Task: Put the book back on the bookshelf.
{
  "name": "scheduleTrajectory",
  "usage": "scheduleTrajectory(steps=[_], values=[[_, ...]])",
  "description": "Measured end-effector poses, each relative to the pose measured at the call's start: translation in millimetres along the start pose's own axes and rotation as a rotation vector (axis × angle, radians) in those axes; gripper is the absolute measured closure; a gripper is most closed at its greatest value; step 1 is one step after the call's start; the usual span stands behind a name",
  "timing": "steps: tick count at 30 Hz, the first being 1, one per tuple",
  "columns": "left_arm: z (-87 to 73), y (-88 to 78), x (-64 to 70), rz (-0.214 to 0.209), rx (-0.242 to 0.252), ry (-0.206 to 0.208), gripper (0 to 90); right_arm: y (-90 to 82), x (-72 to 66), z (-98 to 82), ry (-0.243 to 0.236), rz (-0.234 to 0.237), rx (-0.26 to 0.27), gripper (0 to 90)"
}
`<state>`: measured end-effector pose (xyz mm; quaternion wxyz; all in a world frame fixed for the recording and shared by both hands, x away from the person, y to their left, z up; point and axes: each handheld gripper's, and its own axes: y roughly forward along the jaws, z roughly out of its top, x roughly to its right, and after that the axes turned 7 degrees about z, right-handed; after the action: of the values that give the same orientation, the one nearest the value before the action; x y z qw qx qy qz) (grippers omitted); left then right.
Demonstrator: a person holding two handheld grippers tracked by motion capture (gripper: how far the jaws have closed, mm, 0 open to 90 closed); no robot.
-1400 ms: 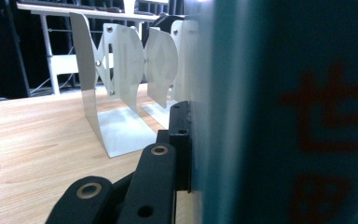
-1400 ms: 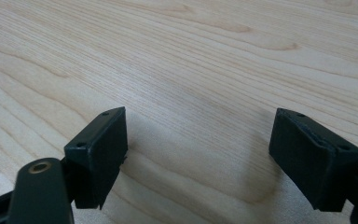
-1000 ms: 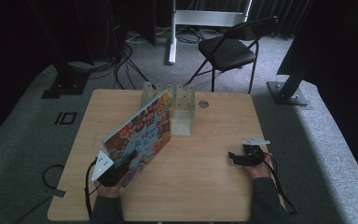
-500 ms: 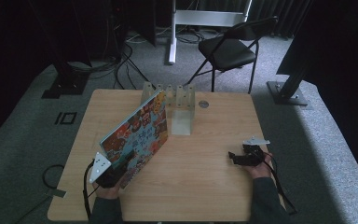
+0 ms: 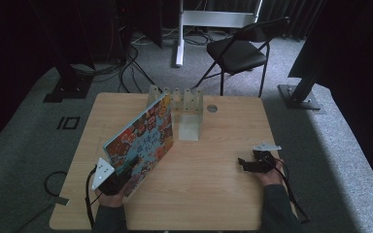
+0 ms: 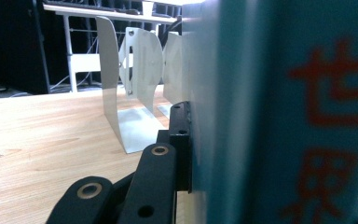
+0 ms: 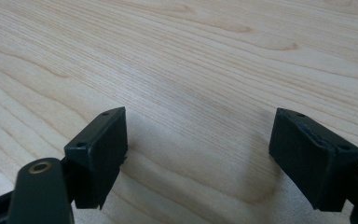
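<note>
Wooden table (image 5: 213, 194), grey carpet, left tongs (image 5: 119, 180) pinching book (image 5: 143, 141), right tongs (image 5: 245, 164) spread

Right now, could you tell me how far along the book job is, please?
Done: the left claw has gripped the picture book and tilted it up. In hand: its far end leans near the metal bookends. Left: standing it between them. The right claw rests open.

Left tool (image 5: 119, 177) clamped tight, right tool (image 5: 245, 164) wide apart, low, empty.
</note>
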<state>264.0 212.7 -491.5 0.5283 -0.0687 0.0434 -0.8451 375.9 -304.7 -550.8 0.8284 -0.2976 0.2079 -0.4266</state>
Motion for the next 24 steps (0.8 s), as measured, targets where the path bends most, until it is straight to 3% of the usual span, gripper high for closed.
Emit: scheduleTrajectory(steps=[10, 24], values=[[2.6, -1.5, -3.1, 0.026, 0.012, -0.018, 81.3, 0.0, 0.0, 0.0, 0.001, 0.0, 0.0, 19.1], [13.2, 7.2, 1.5, 0.093, 0.017, 0.008, 81.2, 0.0, 0.1, 0.0, -0.001, 0.0, 0.0, 19.1]])
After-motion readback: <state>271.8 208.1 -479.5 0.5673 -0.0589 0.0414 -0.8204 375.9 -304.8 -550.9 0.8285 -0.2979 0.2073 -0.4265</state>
